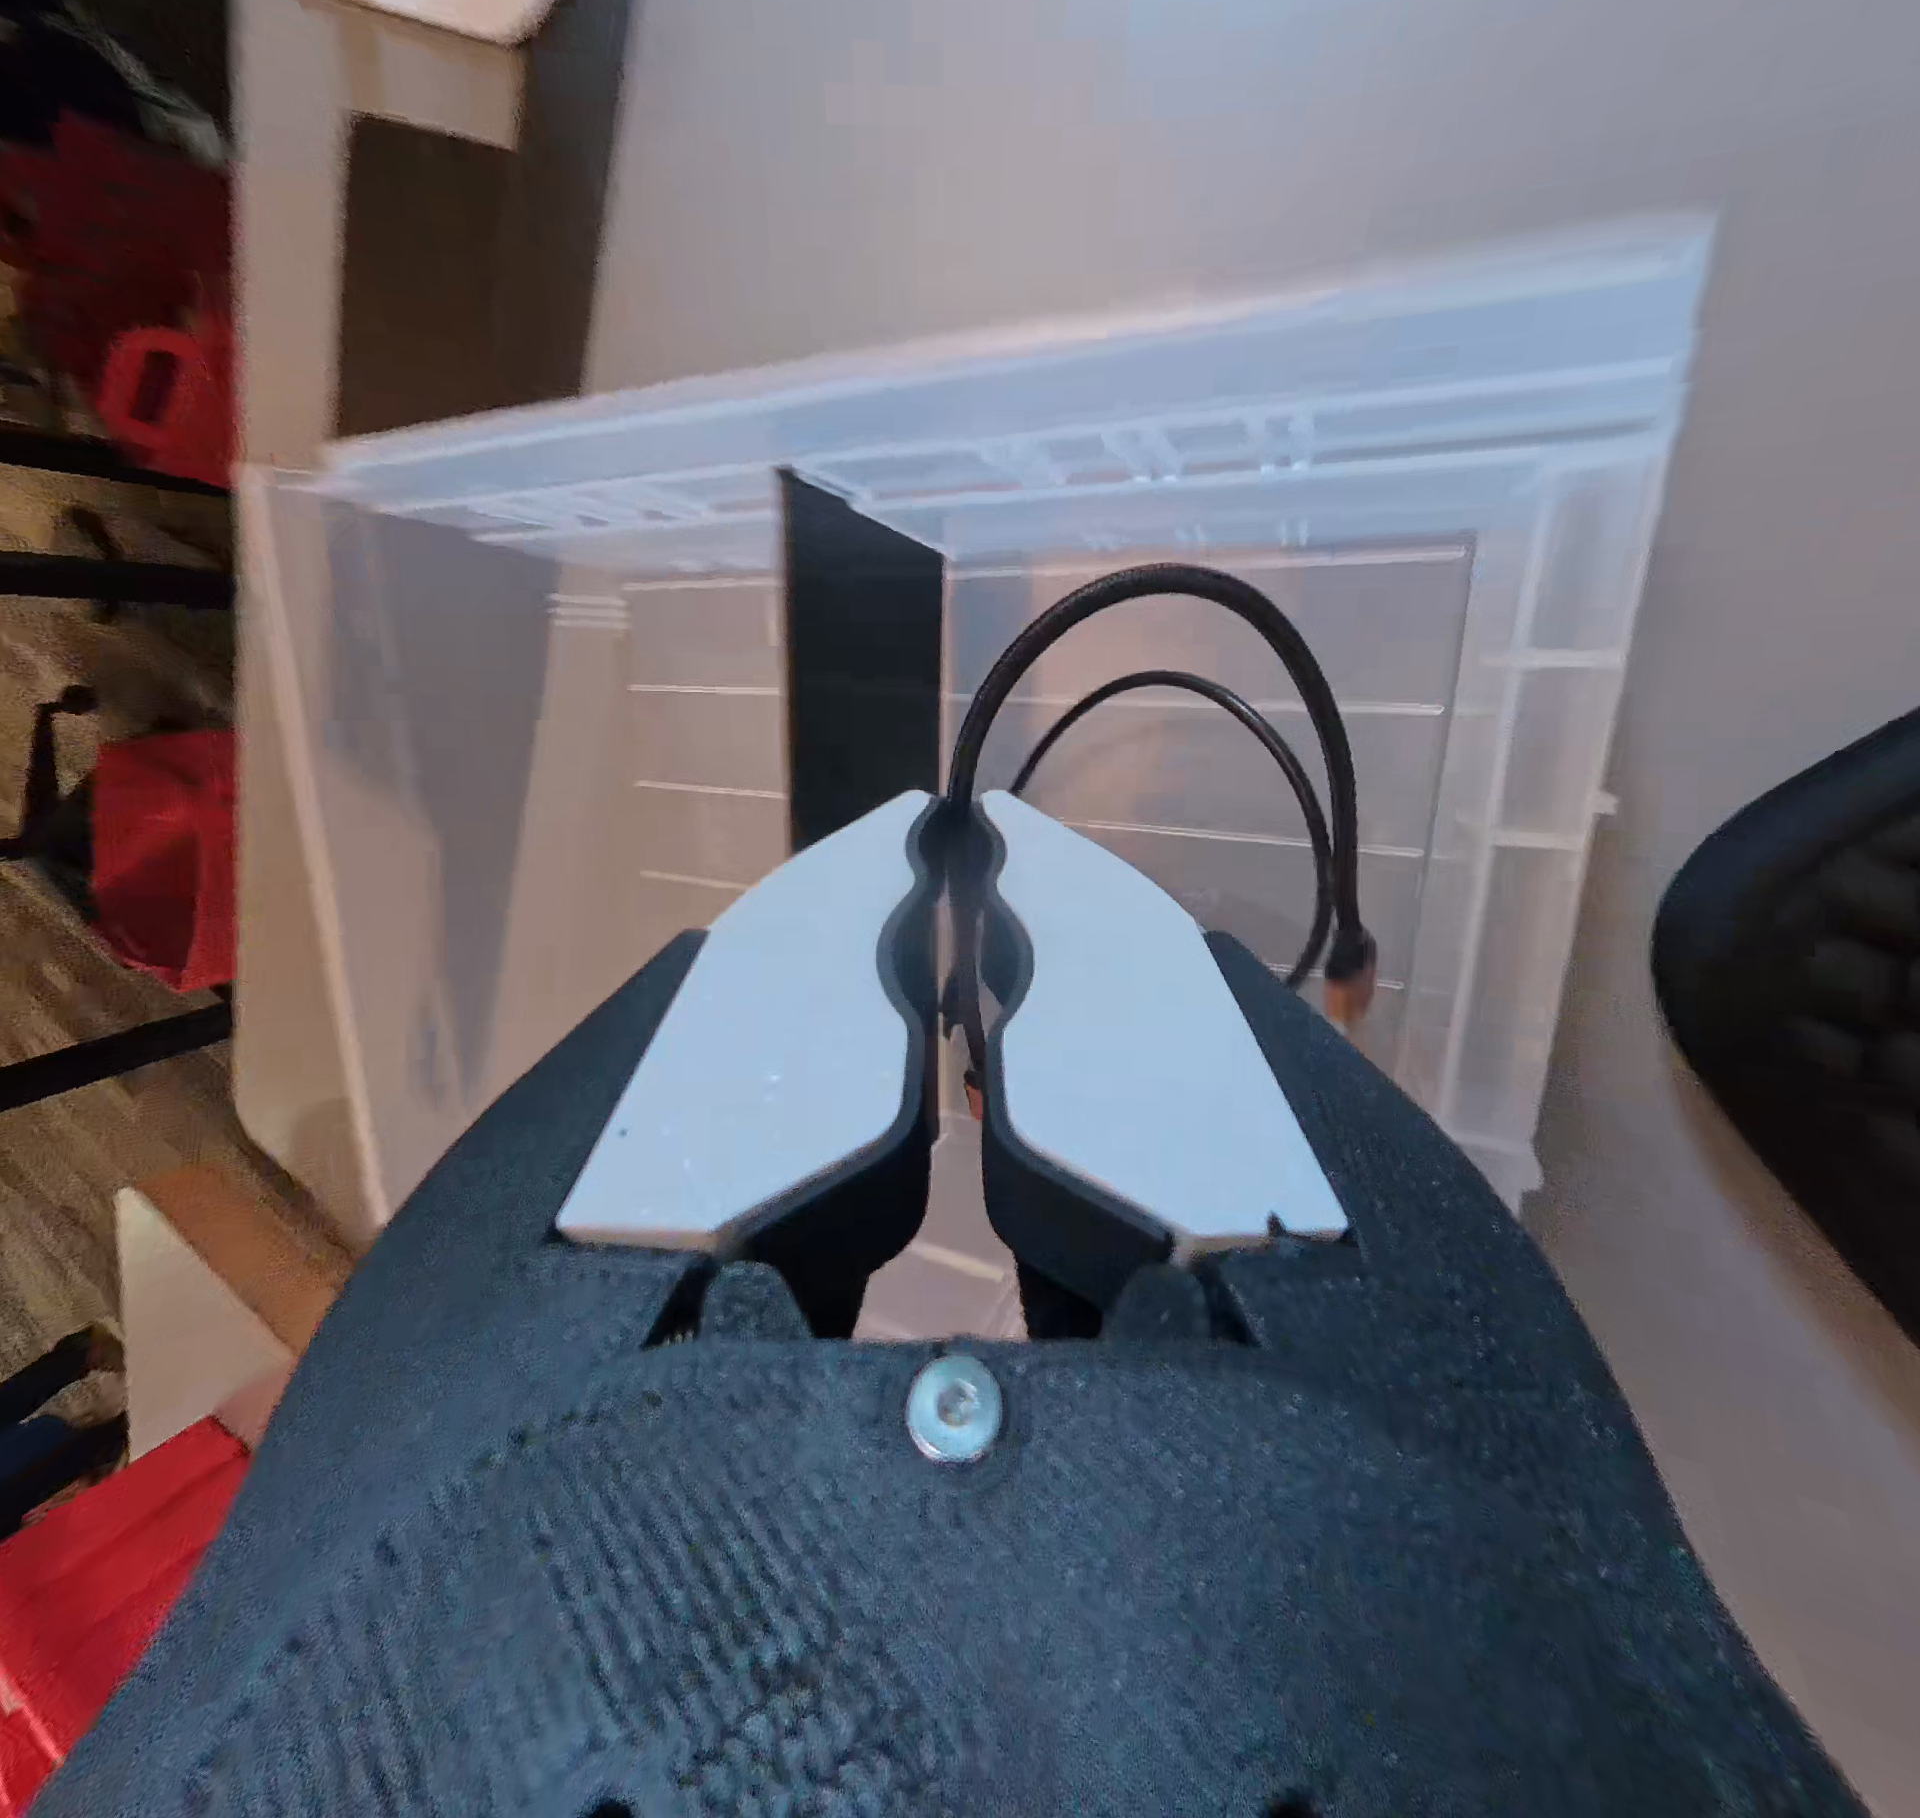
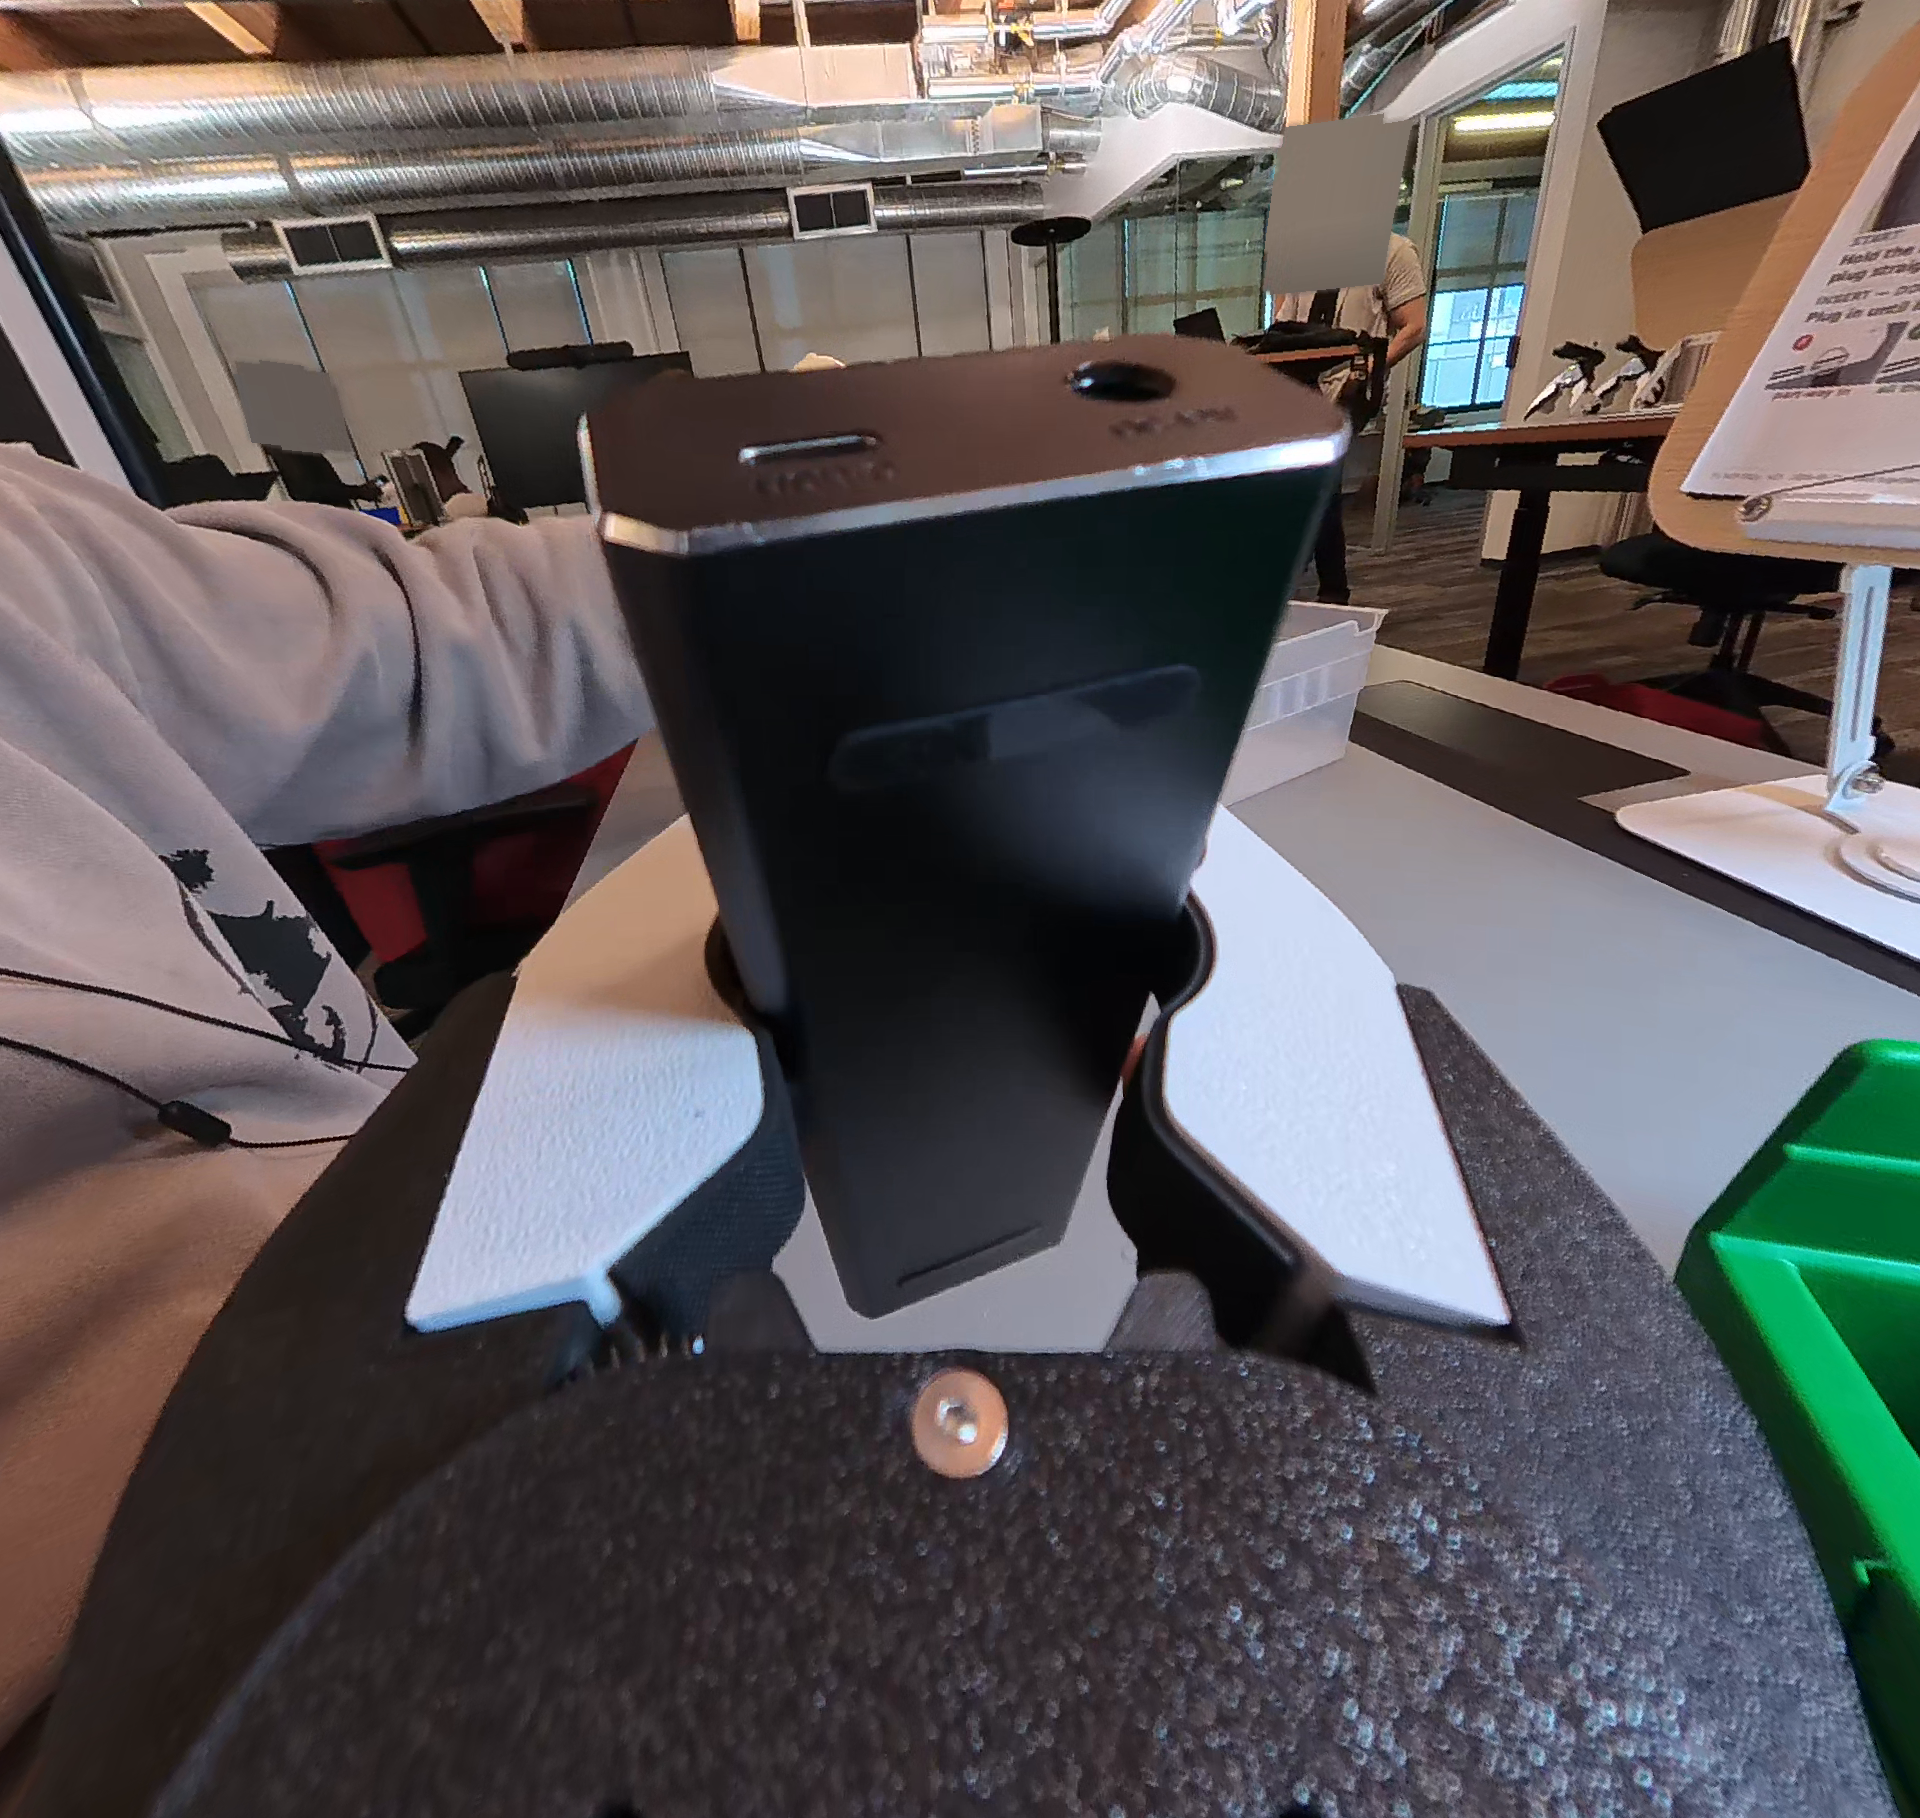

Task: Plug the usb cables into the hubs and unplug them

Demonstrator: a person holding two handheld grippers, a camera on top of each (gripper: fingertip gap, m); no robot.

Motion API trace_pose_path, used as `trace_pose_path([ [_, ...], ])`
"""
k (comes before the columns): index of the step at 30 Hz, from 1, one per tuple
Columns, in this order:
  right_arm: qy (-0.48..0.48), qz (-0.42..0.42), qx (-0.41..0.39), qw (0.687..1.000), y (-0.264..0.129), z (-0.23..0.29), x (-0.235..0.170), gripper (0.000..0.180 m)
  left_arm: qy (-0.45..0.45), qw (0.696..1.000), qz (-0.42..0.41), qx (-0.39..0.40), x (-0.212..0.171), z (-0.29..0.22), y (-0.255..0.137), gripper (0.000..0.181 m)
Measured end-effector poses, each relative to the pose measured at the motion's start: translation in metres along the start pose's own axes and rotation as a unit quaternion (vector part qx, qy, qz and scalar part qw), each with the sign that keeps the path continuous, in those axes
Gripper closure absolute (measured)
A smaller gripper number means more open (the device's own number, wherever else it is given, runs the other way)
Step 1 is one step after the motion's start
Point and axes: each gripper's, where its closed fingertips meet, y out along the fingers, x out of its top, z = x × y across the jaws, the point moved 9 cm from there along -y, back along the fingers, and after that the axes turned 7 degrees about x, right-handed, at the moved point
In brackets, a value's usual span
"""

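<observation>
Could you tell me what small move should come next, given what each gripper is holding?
Probably bring the left gripper toward the hub: it pinches the cable with the plug hanging free, while the right gripper holds the hub, end slot empty.

Gripping a black hub [image 2: 966, 833] upright in the right gripper [image 2: 961, 947], white fingers [image 2: 592, 1124] pressing against its sides. Showing a slot port [image 2: 810, 449] and a round socket [image 2: 1117, 384] on the hub's top end. Catching a green bin [image 2: 1808, 1353] at four o'clock, a grey sleeve [image 2: 312, 667] at nine o'clock.
</observation>
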Motion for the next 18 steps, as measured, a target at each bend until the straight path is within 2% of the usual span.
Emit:
trace_pose_path([
  [5, 0.0, 0.005, 0.0, 1.0, 0.002, 0.0, -0.001, 0.105, -0.054, 0.987, -0.142, 0.06, 0.029, 0.014, -0.079, 0.176],
  [8, 0.001, 0.006, 0.0, 1.0, 0.003, 0.0, -0.002, 0.105, -0.093, 0.96, -0.254, 0.065, 0.054, 0.012, -0.118, 0.176],
  [10, -0.002, 0.005, -0.002, 1.0, 0.003, 0.001, -0.001, 0.105, -0.112, 0.936, -0.329, 0.052, 0.071, 0.0, -0.13, 0.177],
  [13, -0.006, -0.001, -0.005, 1.0, 0.0, 0.001, 0.001, 0.105, -0.157, 0.893, -0.421, -0.004, 0.096, -0.033, -0.123, 0.177],
  [18, -0.004, -0.009, -0.016, 1.0, -0.007, -0.004, 0.003, 0.105, -0.171, 0.862, -0.463, -0.115, 0.139, -0.105, -0.072, 0.177],
])
